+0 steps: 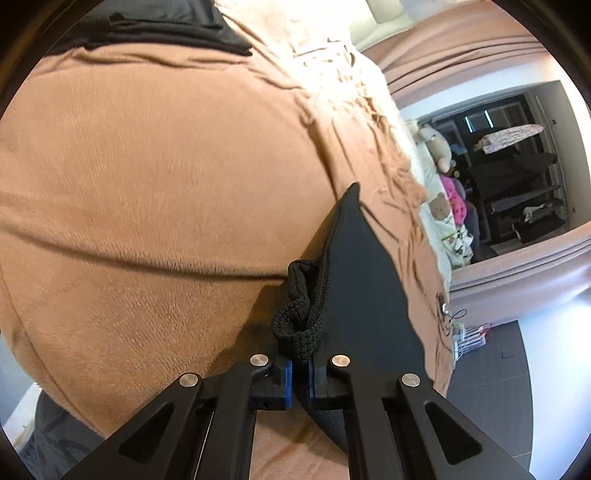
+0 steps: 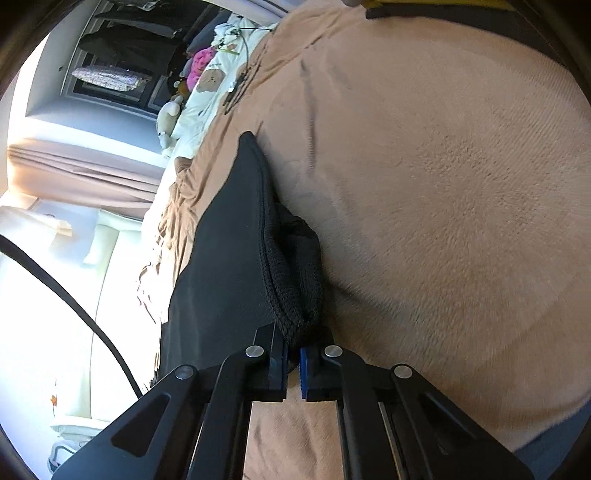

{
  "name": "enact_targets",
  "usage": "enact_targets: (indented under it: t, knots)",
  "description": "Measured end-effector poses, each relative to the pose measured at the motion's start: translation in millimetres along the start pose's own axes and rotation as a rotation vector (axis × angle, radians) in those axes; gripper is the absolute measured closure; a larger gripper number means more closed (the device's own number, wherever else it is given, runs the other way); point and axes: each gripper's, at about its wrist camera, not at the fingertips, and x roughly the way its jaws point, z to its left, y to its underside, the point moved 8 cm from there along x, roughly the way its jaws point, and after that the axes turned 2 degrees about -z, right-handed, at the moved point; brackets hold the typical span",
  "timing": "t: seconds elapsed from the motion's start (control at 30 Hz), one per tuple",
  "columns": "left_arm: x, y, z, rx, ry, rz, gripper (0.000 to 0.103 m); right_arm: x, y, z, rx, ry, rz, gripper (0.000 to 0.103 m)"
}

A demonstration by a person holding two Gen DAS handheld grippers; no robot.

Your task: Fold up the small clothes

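The left tool (image 1: 300,376) and the right tool (image 2: 293,371) each pinch the knitted band of a black garment (image 1: 365,266), just above the brown blanket (image 1: 147,166) of the bed. The thin grip may slip when lifted. Its long axis runs away, tip pointing toward the far bed edge.

blanket: lying on the bed (image 1: 147,166)
small garment (image 1: 369,277): sitting on the blanket, right of middle
folded clothes (image 1: 166,26): lying far back on the blanket
toys (image 1: 437,147): sitting behind the blanket
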Motion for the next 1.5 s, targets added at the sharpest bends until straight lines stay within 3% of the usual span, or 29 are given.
enact_targets:
  t: [0.33, 0.6, 0.7, 0.83, 0.93, 1.33, 1.5]
  knots:
    - [-26, 0, 17, -0.033, 0.016, -0.012, 0.099, -14, 16, 10, -0.038, 0.055, 0.028, 0.103]
    - [-11, 5, 32, -0.038, 0.012, 0.028, 0.098, -26, 4, 52, -0.204, 0.168, 0.013, 0.097]
    - [-10, 5, 35, -0.043, 0.025, 0.034, 0.098, -37, 2, 72, -0.263, 0.217, -0.041, 0.088]
    - [-7, 6, 39, -0.05, 0.036, 0.045, 0.098, -47, -3, 98, -0.347, 0.294, -0.129, 0.067]
    - [-6, 6, 41, -0.059, 0.049, 0.052, 0.098, -50, -2, 114, -0.376, 0.305, -0.163, 0.054]
    - [-6, 8, 42, -0.078, 0.072, 0.059, 0.098, 37, 67, 184, -0.581, 0.231, 0.046, 0.054]
    - [-7, 9, 43, -0.082, 0.082, 0.063, 0.098, 79, 85, 203, -0.665, 0.219, 0.134, 0.059]
